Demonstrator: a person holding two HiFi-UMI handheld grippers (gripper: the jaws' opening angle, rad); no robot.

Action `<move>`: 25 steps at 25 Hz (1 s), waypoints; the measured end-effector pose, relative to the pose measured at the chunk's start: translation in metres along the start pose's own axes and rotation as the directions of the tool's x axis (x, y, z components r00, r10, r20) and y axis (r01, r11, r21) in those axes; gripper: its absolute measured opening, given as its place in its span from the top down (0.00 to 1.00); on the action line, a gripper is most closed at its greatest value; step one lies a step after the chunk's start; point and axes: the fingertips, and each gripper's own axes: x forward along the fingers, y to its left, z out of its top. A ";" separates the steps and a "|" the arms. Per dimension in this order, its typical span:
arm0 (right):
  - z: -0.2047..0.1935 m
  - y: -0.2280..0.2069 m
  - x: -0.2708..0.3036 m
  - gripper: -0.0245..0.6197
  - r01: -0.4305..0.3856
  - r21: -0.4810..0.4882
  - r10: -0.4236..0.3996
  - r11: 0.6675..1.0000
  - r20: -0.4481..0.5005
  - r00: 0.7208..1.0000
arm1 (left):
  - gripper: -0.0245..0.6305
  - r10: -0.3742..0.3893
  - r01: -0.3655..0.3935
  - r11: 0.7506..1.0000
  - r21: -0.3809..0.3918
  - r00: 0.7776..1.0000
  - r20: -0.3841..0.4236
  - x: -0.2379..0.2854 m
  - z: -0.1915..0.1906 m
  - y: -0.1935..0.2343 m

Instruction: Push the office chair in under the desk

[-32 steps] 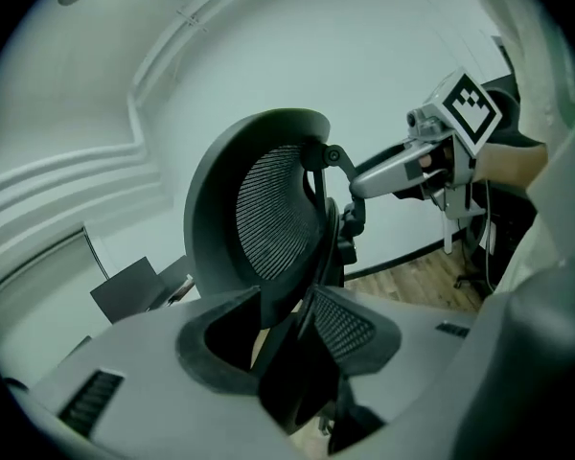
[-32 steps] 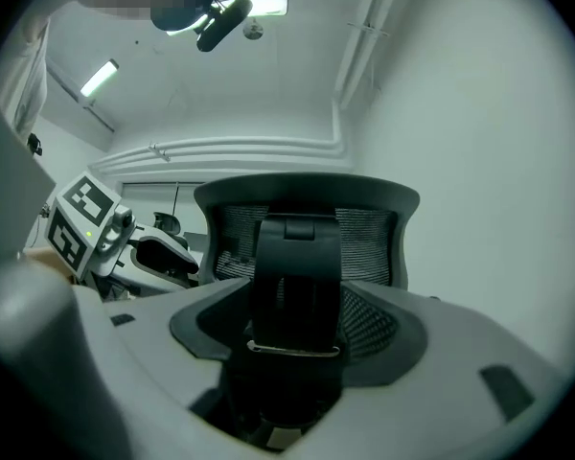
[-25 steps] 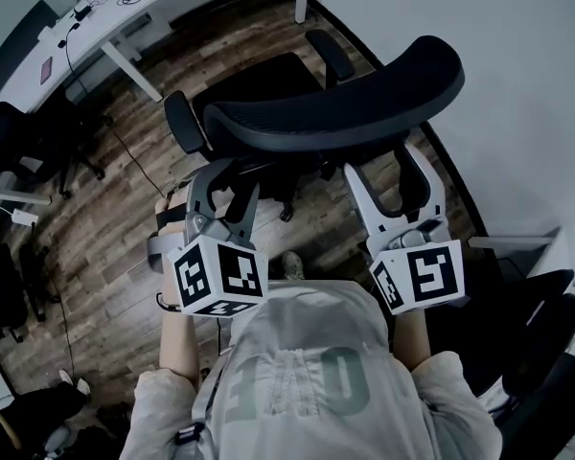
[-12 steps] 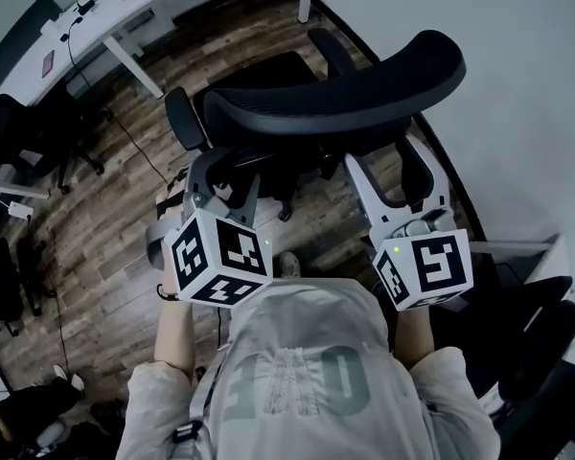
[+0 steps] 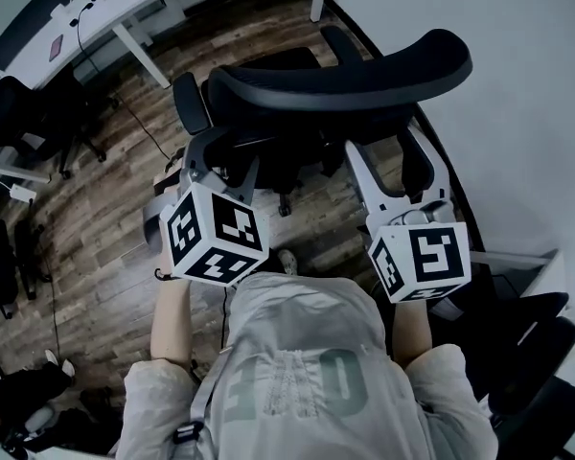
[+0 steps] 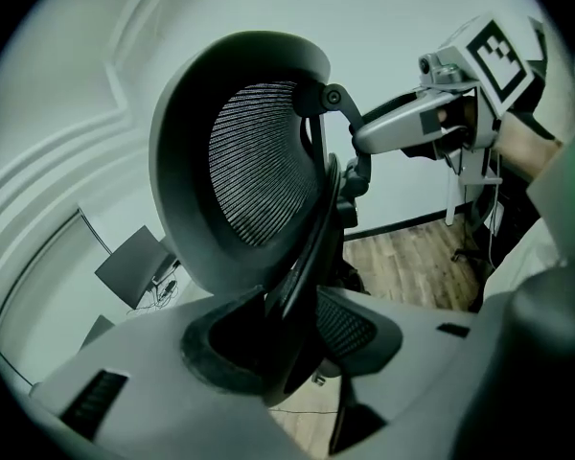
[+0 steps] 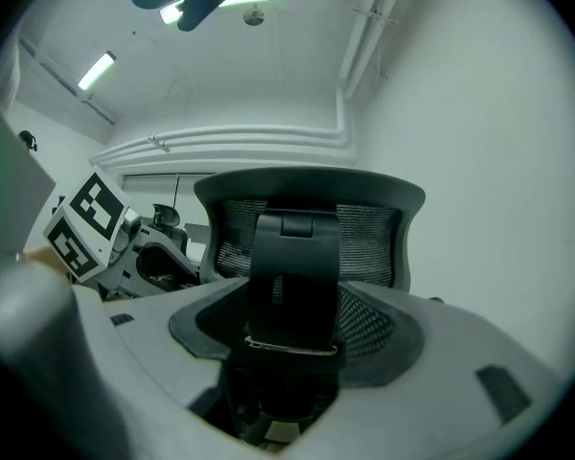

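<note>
**Chair's dead ahead at 12**

Your left gripper (image 5: 220, 164) and right gripper (image 5: 389, 151) both have jaws wide, straddling the office chair (image 5: 345, 82) back frame. Its backrest runs 9-to-3 across you, with both grippers about equally close. The desk (image 5: 96, 12) sits off at 11.

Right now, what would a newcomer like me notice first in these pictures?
A big black office chair fills the middle of the head view, its curved back toward the person. The left hand-held gripper and right hand-held gripper, each carrying a black-and-white patterned cube, reach at that back with jaws apart. A white desk runs across the top left.
</note>
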 end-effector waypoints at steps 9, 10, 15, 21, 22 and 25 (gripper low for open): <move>0.002 -0.007 0.057 0.52 -0.037 0.010 0.037 0.999 -0.015 0.999 | 0.69 0.034 -0.034 0.999 -0.018 0.999 -0.016 0.035 0.000 0.045; 0.003 -0.010 0.063 0.52 -0.040 0.012 0.041 0.999 -0.014 0.999 | 0.69 0.040 -0.040 0.999 -0.015 0.999 -0.016 0.040 0.002 0.049; 0.005 -0.024 0.097 0.52 -0.041 0.016 0.041 0.999 0.006 0.999 | 0.69 0.019 -0.019 1.000 -0.022 1.000 -0.016 0.069 0.010 0.075; 0.009 -0.031 0.152 0.52 -0.056 0.025 0.056 0.998 0.018 0.998 | 0.68 0.031 -0.033 0.998 -0.049 0.999 -0.042 0.106 0.010 0.119; 0.009 -0.033 0.163 0.52 -0.057 0.027 0.057 0.998 0.015 0.998 | 0.67 0.034 -0.037 0.998 -0.048 0.998 -0.043 0.113 0.011 0.126; 0.011 -0.040 0.194 0.52 -0.061 0.032 0.061 0.998 0.007 0.998 | 0.67 0.023 -0.025 0.999 -0.046 0.999 -0.044 0.136 0.013 0.149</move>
